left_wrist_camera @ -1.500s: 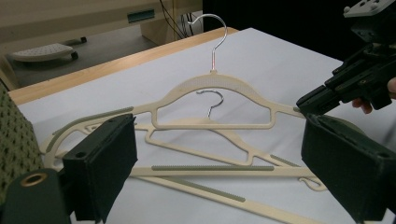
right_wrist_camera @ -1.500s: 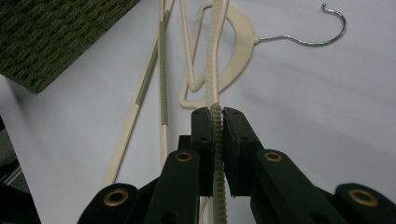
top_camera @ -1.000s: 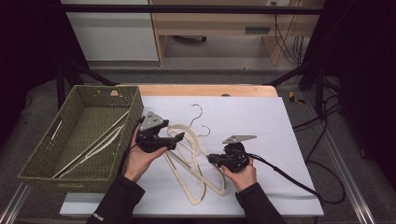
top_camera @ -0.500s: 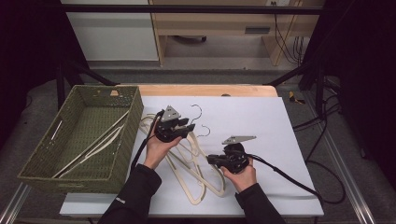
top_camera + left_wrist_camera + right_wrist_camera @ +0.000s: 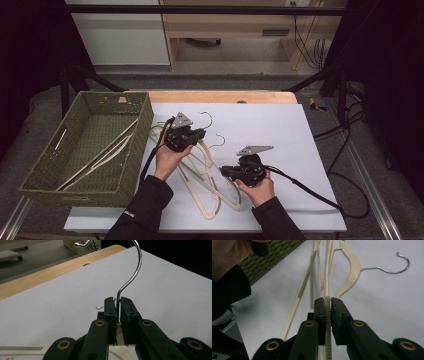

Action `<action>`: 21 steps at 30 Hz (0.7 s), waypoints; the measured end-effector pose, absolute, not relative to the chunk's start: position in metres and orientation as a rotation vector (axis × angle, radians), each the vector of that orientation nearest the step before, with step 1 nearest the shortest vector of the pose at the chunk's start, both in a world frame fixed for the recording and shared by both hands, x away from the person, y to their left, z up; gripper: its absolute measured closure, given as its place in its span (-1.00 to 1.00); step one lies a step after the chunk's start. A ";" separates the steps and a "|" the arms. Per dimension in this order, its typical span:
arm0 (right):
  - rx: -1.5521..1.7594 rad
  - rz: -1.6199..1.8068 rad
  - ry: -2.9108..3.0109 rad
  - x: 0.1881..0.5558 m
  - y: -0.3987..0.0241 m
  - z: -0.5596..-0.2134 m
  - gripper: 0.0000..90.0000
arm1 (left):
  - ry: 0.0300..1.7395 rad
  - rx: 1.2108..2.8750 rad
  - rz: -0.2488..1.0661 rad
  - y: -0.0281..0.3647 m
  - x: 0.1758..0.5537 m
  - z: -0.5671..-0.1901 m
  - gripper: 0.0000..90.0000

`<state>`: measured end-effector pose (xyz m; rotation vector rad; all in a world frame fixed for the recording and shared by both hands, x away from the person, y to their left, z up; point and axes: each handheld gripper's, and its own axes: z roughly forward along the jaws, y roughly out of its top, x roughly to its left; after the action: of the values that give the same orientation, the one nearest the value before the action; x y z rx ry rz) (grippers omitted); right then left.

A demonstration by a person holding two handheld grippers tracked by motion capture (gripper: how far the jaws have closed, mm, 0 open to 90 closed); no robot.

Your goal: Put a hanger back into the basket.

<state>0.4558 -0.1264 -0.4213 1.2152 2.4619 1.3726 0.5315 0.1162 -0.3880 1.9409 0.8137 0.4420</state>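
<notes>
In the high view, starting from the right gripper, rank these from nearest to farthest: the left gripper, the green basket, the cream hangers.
1. cream hangers: one is clamped in the right gripper.
2. left gripper: up and to the left, on a hanger's hook.
3. green basket: far left of the table.

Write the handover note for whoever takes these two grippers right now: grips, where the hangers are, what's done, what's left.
Left gripper: jaws have just been closing, now clamped on the metal hook of a cream hanger, above the white table.
Right gripper: shut on the ribbed bar of a hanger in the pile.
Things: several cream hangers lie tangled mid-table between the hands; the green basket at the left holds at least one hanger.
Done: some hangers appear binned.
Left: probably free the gripped hanger from the tangle, move it to the basket, then the others.
</notes>
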 end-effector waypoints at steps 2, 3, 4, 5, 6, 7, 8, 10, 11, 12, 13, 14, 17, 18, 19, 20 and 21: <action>1.203 1.410 2.455 0.455 -0.128 -0.418 0.77 | 0.798 1.920 0.451 0.119 0.524 -0.382 0.97; 1.193 1.429 2.448 0.454 -0.128 -0.416 0.74 | 0.784 1.920 0.456 0.119 0.520 -0.380 0.97; 1.175 1.440 2.445 0.453 -0.129 -0.413 0.69 | 0.773 1.920 0.470 0.119 0.515 -0.377 0.97; 1.165 1.455 2.434 0.452 -0.129 -0.411 0.63 | 0.764 1.917 0.479 0.119 0.511 -0.375 0.97; 1.138 1.461 2.424 0.451 -0.129 -0.408 0.58 | 0.756 1.909 0.483 0.119 0.507 -0.373 0.97; 1.118 1.472 2.413 0.449 -0.128 -0.405 0.53 | 0.747 1.904 0.491 0.119 0.502 -0.371 0.97; 1.094 1.486 2.406 0.447 -0.127 -0.402 0.46 | 0.739 1.900 0.494 0.118 0.497 -0.368 0.97; 1.034 1.515 2.383 0.444 -0.125 -0.396 0.34 | 0.726 1.886 0.494 0.116 0.488 -0.364 0.97; 1.005 1.517 2.369 0.442 -0.124 -0.394 0.28 | 0.720 1.877 0.496 0.114 0.482 -0.361 0.98; 0.994 1.517 2.354 0.440 -0.122 -0.391 0.23 | 0.716 1.866 0.495 0.113 0.477 -0.359 0.97; 0.979 1.520 2.341 0.439 -0.121 -0.389 0.20 | 0.714 1.862 0.496 0.111 0.472 -0.357 0.97; 0.974 1.526 2.339 0.438 -0.120 -0.387 0.21 | 0.713 1.852 0.491 0.109 0.466 -0.356 0.97; 0.938 1.516 2.352 0.436 -0.118 -0.384 0.26 | 0.704 1.844 0.487 0.102 0.452 -0.352 0.97; 0.930 1.508 2.352 0.436 -0.117 -0.384 0.32 | 0.701 1.844 0.494 0.100 0.448 -0.352 0.97; 0.928 1.505 2.357 0.435 -0.117 -0.384 0.39 | 0.696 1.851 0.493 0.098 0.445 -0.352 0.97; 0.928 1.506 2.367 0.435 -0.117 -0.383 0.49 | 0.689 1.856 0.493 0.096 0.443 -0.352 0.97; 0.923 1.503 2.376 0.436 -0.117 -0.384 0.57 | 0.683 1.865 0.489 0.096 0.441 -0.352 0.97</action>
<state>0.4356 -0.1166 -0.3836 0.9230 2.3764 1.5031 0.4412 0.0955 -0.3520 1.8646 0.6829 0.4889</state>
